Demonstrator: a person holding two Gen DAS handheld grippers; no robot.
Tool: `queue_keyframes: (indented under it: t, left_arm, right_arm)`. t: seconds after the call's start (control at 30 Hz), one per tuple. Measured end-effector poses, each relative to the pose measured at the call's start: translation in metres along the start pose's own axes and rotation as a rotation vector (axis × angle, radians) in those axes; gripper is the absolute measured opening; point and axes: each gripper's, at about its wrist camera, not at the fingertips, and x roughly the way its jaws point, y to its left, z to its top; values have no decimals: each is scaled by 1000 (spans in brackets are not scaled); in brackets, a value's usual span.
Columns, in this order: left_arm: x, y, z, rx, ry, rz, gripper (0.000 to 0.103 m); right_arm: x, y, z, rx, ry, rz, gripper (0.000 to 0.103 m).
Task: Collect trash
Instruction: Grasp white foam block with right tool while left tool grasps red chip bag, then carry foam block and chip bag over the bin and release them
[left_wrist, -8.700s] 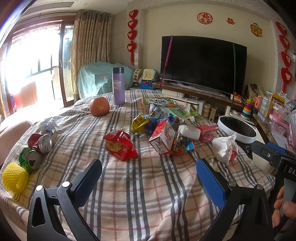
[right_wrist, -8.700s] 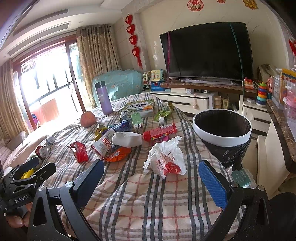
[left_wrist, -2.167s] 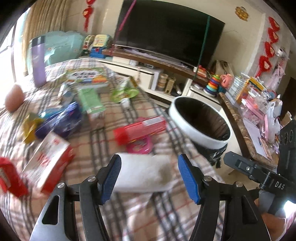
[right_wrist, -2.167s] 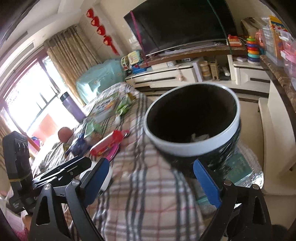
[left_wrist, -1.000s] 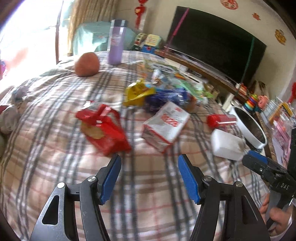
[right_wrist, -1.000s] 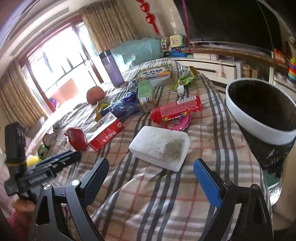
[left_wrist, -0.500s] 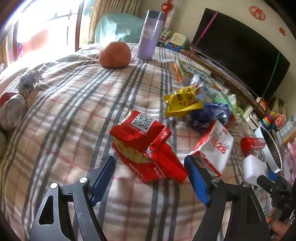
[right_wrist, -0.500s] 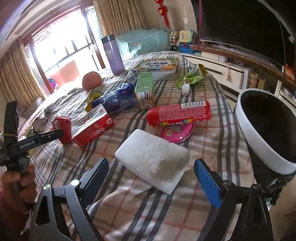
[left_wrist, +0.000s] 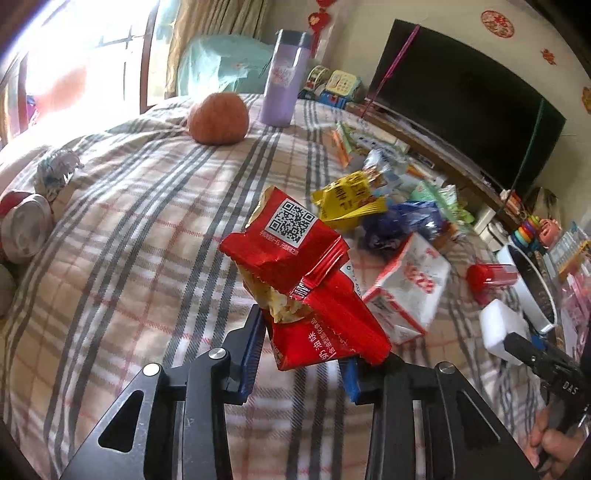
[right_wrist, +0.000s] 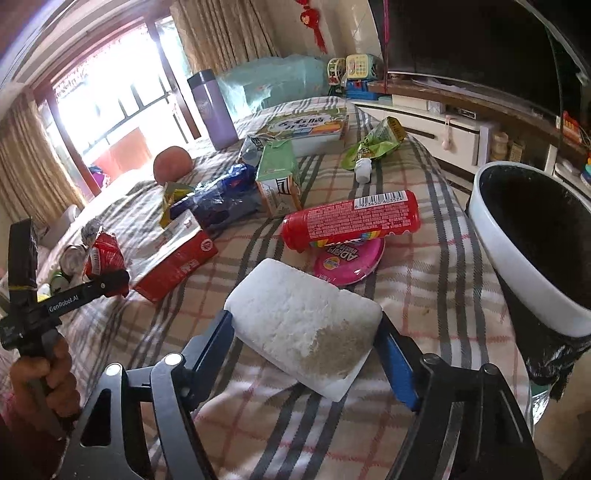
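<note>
Bright window (left_wrist: 85, 48) with tan curtains (right_wrist: 225, 33), dark television (left_wrist: 465, 122) on a low cabinet (right_wrist: 436, 125).

The left gripper (left_wrist: 301, 345) is closing its jaws around a torn red snack bag (left_wrist: 303, 284), pretty much pinching it already, over the plaid bedspread (left_wrist: 140, 236). An orange fruit (left_wrist: 218, 117) and purple tumbler (left_wrist: 283, 79) sit further back.

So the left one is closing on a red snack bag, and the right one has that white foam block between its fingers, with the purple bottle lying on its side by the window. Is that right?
Nearly. The purple bottle stands upright, as the right wrist view shows. The rest holds: the left gripper is closing on the red snack bag, and the white foam block sits between the right gripper fingers.
</note>
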Motion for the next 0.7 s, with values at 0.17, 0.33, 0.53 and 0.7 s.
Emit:
queue_keyframes:
  t: [0.17, 0.33, 0.53, 0.7]
  left_arm:
    - [-24, -17, -5, 55, -27, -51, 35]
    - [-35, -41, -12, 120, -24, -115, 35]
    - [-28, -73, -19, 188, 15, -181, 35]
    - [-15, -101, -19, 250, 57, -230, 35]
  right_arm:
    - [-14, -6, -6, 48, -20, 18, 76]
    - [-28, -17, -10, 96, -46, 16, 76]
    - [-46, -28, -11, 128, -82, -6, 76]
    - [-59, -42, -12, 157, -106, -28, 76]
